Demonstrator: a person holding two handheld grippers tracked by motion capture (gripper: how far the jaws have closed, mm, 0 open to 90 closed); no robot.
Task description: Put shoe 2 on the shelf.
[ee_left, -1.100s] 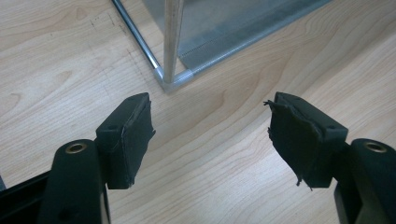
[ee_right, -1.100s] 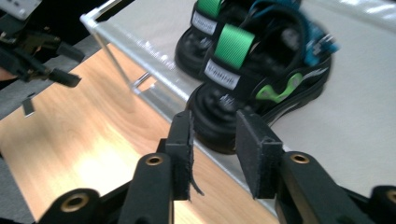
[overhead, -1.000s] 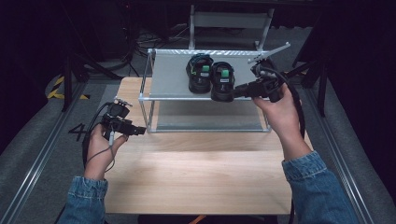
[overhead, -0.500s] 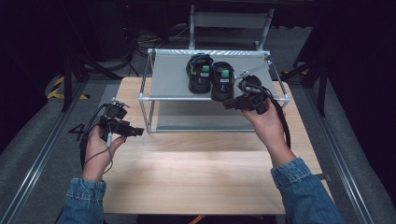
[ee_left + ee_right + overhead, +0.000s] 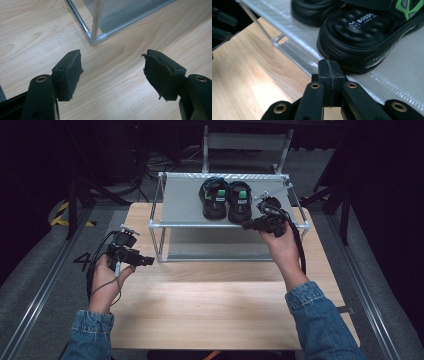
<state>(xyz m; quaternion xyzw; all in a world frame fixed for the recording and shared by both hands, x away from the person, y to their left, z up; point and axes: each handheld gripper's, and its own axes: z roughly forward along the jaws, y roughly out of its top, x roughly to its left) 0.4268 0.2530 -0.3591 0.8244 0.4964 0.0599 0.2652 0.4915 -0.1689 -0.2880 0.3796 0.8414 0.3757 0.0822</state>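
Right gripper (image 5: 248,224) drawn back toward the near edge of the rack (image 5: 180,207), jaws pressed together and empty beside the right sandal (image 5: 372,32), pair apparently placed; left gripper (image 5: 145,260) spread, idle.

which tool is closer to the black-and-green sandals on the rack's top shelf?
Right. The right tool, jaws shut, sits at the heel of the nearer black-and-green sandal on the grey metal rack. The left tool, jaws open, is over the wooden table by the rack's front-left leg.

Nearer sandal (image 5: 372,37) toe cut off at top edge, farther sandal (image 5: 314,12) mostly cropped
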